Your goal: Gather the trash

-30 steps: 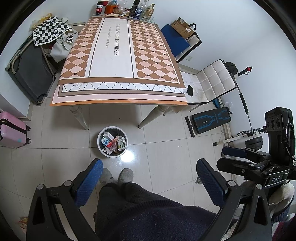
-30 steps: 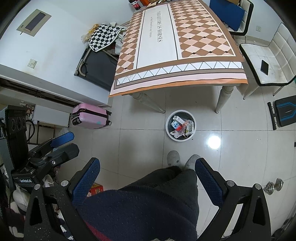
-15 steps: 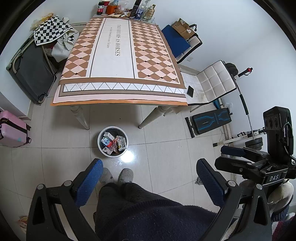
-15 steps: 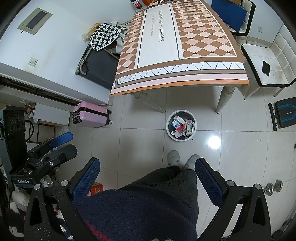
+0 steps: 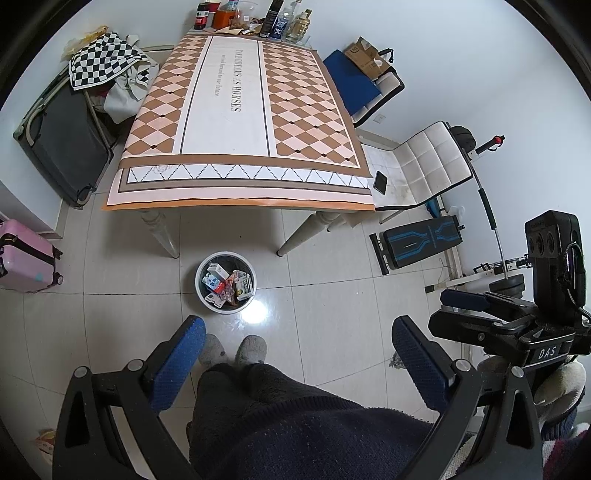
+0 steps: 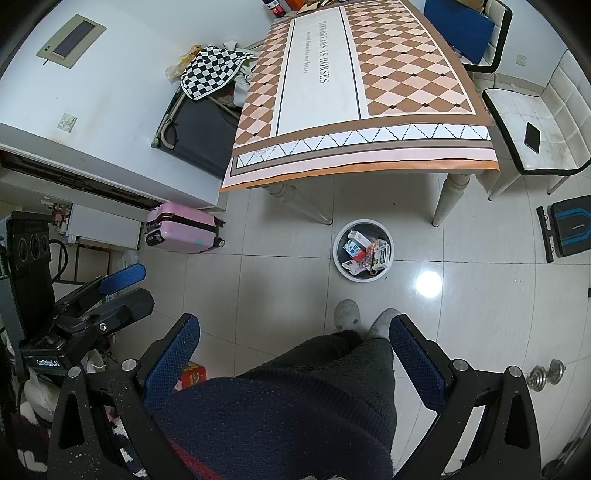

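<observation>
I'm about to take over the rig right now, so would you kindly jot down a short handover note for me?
Left gripper: open, empty, held high over the floor.
Right gripper: open, empty, likewise raised.
Trash bin: on the floor tiles by the near edge of the table, just ahead of the slippers; cartons and wrappers already sit inside.
Done: the near part of the tablecloth shows no trash.
Left: bottles and packets stand at the far end of the table; whether any count as trash I cannot tell. A small red box lies on the floor on the left side and may need collecting.
</observation>
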Demonstrator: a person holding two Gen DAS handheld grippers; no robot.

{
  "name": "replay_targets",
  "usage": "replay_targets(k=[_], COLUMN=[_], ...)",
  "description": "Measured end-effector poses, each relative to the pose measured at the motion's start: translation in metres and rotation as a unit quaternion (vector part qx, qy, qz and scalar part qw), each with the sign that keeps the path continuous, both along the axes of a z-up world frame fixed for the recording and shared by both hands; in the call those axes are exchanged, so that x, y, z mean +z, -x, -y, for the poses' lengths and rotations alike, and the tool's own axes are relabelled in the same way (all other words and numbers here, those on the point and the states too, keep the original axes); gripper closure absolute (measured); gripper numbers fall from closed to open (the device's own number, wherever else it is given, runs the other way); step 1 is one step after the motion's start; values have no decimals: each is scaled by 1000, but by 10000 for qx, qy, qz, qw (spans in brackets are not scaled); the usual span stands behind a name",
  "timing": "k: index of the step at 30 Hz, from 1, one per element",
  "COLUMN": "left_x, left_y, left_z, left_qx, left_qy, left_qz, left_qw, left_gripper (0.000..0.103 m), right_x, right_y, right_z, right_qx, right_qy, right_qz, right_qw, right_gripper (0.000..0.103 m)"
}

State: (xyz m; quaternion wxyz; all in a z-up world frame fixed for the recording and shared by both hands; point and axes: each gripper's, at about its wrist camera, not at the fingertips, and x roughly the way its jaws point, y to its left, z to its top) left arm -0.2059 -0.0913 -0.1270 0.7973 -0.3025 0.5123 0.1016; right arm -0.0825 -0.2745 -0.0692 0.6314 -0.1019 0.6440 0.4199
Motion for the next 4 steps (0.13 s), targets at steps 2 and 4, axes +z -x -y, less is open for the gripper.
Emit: replay_targets(k=[2, 4], left_x=[1, 3], left_y=[1, 1], left_z=[0, -1], left_qx=[11, 32], left_qy=[12, 27], left_qz=[12, 16], left_qw=[10000, 10000], left_gripper=[0, 0], right_x=[0, 0], right_y=[0, 0], right_z=[0, 0], right_qx=[-2, 2], right_qy=[-2, -3], right_qz=[-6, -5], right_qw=[10000, 10000], right_gripper=[0, 0])
